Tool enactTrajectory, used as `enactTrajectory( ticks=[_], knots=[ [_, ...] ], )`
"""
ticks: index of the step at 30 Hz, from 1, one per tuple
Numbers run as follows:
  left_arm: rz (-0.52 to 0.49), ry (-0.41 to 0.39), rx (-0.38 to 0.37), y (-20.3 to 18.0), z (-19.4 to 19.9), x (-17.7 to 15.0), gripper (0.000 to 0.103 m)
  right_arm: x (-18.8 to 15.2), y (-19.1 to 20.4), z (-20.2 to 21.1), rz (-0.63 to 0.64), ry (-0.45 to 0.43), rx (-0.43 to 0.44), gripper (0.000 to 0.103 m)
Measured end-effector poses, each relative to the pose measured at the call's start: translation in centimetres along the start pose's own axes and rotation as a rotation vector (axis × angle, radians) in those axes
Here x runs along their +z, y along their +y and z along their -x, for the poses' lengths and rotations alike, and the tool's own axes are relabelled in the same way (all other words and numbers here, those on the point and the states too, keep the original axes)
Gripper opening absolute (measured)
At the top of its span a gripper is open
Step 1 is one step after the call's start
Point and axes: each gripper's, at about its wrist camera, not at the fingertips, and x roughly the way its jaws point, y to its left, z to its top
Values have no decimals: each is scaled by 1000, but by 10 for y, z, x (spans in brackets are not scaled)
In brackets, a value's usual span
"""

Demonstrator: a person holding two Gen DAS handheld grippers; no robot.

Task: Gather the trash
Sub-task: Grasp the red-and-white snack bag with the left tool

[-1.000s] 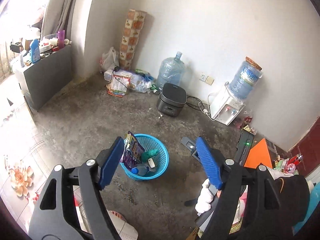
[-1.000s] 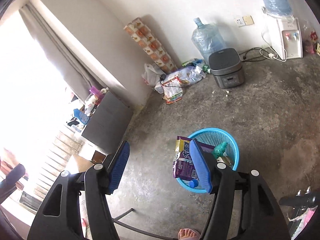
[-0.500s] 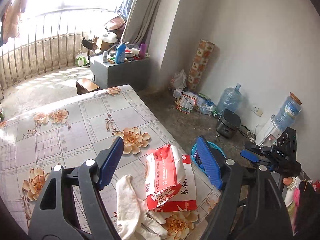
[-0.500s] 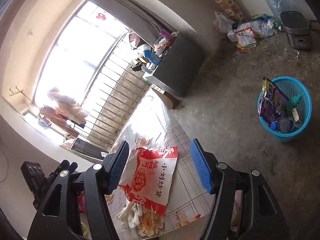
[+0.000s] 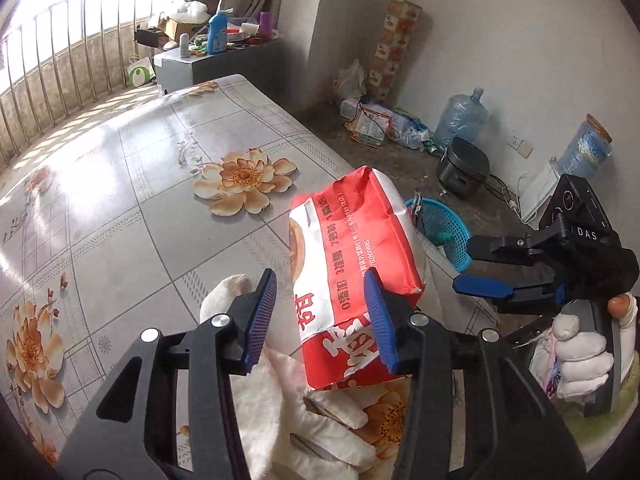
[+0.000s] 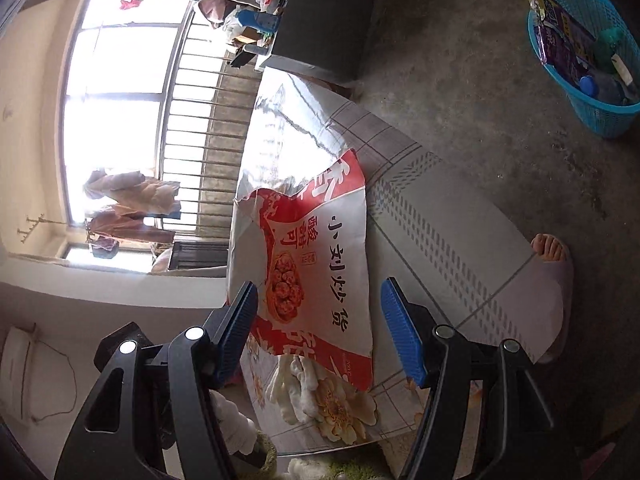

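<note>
The red-and-white snack bag [image 5: 352, 280] is lying on the floral tabletop [image 5: 140, 208], partly over a white glove [image 5: 296, 400], and it is looking light, crinkly and slick, so I would be pinching a flat edge rather than its puffed middle. The left tongs [image 5: 320, 316] are hanging wide around its near end, apparently not yet closing on it. The right tongs [image 6: 320, 328] are gaping open beside the bag, with the blue basket [image 6: 592, 92] waiting on the floor beyond it.

I am working in a lived-in home: a rice cooker [image 5: 463, 167] and water dispenser [image 5: 560, 184] sit on bare concrete floor [image 6: 460, 92], laundry [image 6: 128, 208] hanging by the barred window [image 6: 132, 92].
</note>
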Motion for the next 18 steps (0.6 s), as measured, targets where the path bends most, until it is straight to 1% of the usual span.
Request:
enactTrajectory(
  ticks=[2,6,10,12,15,17,18],
  knots=[
    [-31,22,7,-4,-8,-2,42,1,0,-6,-5,9,-14,63],
    [-84,64,17,-13,-21,-6,42,3,4,-12,9,4,-14,65],
    [-99,69,24,-16,-25,-8,42,9,14,-19,36,18,-28,65],
    [-94,71,20,-16,-25,-9,42,9,20,-23,64,27,-53,65],
    [-77,76,7,-14,-25,-8,42,9,30,-32,115,30,-113,65],
    [-58,82,-7,-11,-26,-7,43,11,36,-32,142,17,-146,65],
    [-49,83,-12,-9,-26,-7,43,11,37,-31,148,-6,-168,65]
  ],
)
